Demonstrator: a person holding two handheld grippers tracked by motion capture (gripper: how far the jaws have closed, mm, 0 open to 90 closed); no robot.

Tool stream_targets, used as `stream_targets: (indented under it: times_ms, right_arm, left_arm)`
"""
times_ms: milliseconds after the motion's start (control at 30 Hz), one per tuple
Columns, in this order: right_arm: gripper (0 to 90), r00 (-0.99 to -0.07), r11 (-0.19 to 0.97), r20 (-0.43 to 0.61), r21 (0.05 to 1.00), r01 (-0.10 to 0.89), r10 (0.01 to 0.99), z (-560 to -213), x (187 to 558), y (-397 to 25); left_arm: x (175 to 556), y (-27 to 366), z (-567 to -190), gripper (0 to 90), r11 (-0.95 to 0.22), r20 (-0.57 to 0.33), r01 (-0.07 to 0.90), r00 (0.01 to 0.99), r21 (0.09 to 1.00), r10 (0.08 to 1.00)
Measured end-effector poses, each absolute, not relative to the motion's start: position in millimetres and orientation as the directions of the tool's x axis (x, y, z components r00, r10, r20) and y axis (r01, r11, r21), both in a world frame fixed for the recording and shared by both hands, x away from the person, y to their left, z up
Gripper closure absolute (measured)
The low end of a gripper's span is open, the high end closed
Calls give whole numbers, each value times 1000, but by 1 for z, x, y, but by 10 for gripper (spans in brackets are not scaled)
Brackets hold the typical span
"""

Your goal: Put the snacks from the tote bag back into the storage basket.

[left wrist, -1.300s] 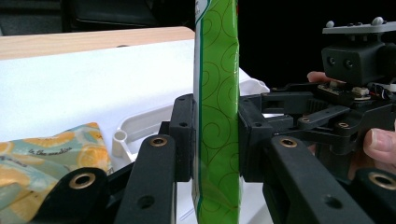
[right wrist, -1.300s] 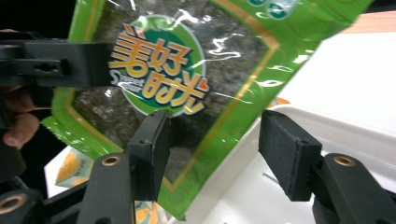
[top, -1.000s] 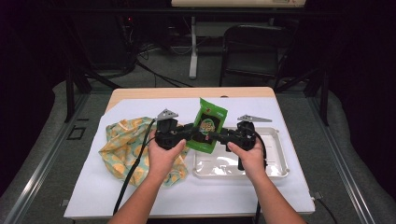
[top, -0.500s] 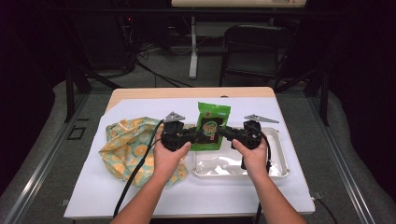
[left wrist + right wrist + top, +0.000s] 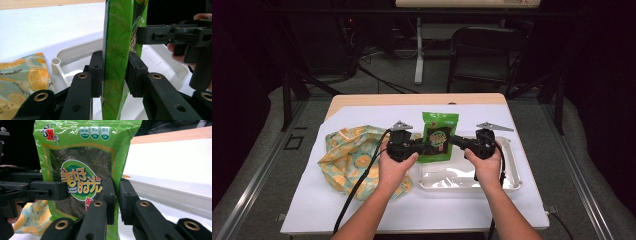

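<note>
From above, the green snack pouch (image 5: 439,136) is standing upright between both hands, over the white tray's (image 5: 511,181) far-left edge, left gripper (image 5: 424,146) and right gripper (image 5: 455,141) pinching opposite sides. In the left gripper view, jaws are clamping the pouch's edge. In the right gripper view, jaws are nipping its right edge.

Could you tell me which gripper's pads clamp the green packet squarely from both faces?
The left gripper: its pads press both faces of the green packet. The right gripper only pinches its edge.
</note>
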State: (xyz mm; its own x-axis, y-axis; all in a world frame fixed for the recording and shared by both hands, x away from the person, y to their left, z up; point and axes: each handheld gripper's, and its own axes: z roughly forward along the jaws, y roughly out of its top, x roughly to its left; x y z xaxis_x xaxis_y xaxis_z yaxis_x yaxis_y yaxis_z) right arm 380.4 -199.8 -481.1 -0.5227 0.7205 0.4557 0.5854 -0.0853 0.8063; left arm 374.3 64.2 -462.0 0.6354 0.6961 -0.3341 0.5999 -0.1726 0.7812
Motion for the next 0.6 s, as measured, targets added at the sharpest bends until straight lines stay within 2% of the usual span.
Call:
stream_targets:
  times_ms: [600]
  right_arm:
    - [886, -525, -59, 425, 815, 576, 738, -477, 380, -206]
  left_arm:
    - [373, 56, -462, 681, -177, -315, 586, 638, 791, 702]
